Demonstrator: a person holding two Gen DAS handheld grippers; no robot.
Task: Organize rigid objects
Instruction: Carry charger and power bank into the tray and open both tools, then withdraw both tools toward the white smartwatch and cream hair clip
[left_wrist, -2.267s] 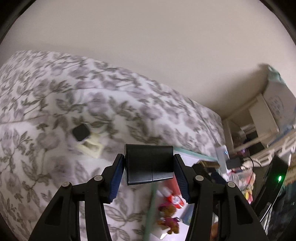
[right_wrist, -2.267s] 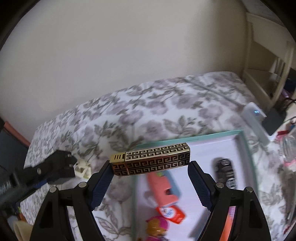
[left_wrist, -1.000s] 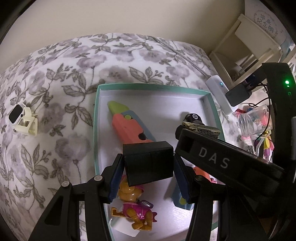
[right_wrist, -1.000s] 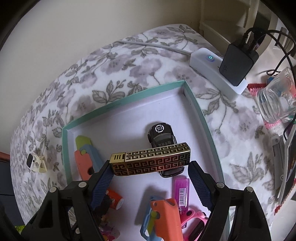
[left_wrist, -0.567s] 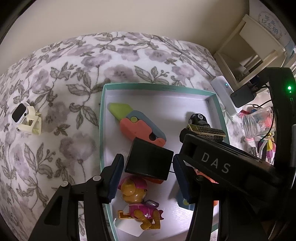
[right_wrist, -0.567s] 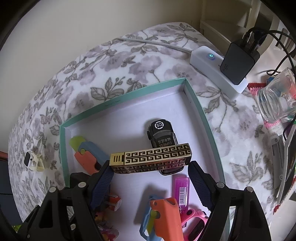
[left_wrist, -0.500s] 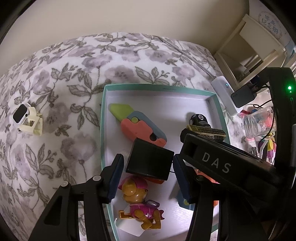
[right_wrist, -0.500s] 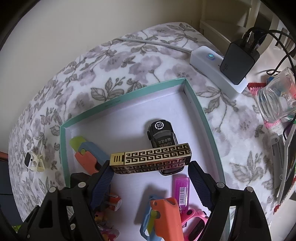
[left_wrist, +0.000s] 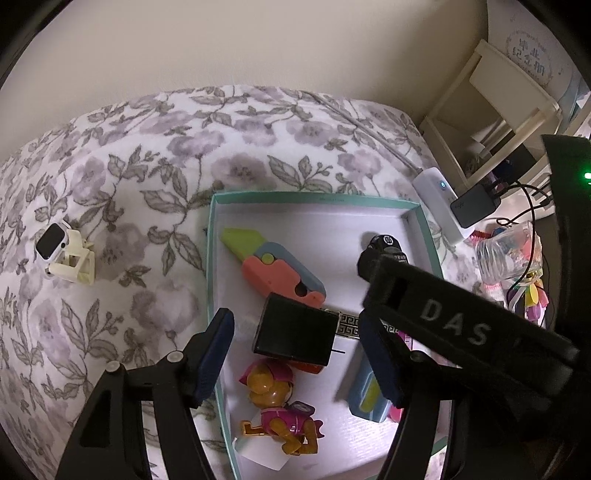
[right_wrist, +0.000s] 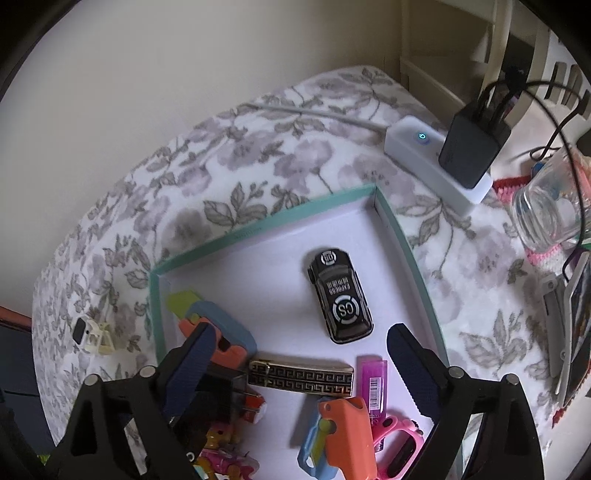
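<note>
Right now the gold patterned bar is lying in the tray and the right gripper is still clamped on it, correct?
Not clamped: the right gripper stands open, jaws just widened, pads clear of the gold bar. The bar does lie in the tray, as the right wrist view shows.

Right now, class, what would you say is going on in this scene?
A person is tidying small items into a teal-rimmed box with two handheld grippers. Both have just been opening. The left gripper stands open around a black charger block resting in the box. The right gripper is open above a gold patterned lighter lying on the box floor. A small watch sits outside on the floral blanket.
</note>
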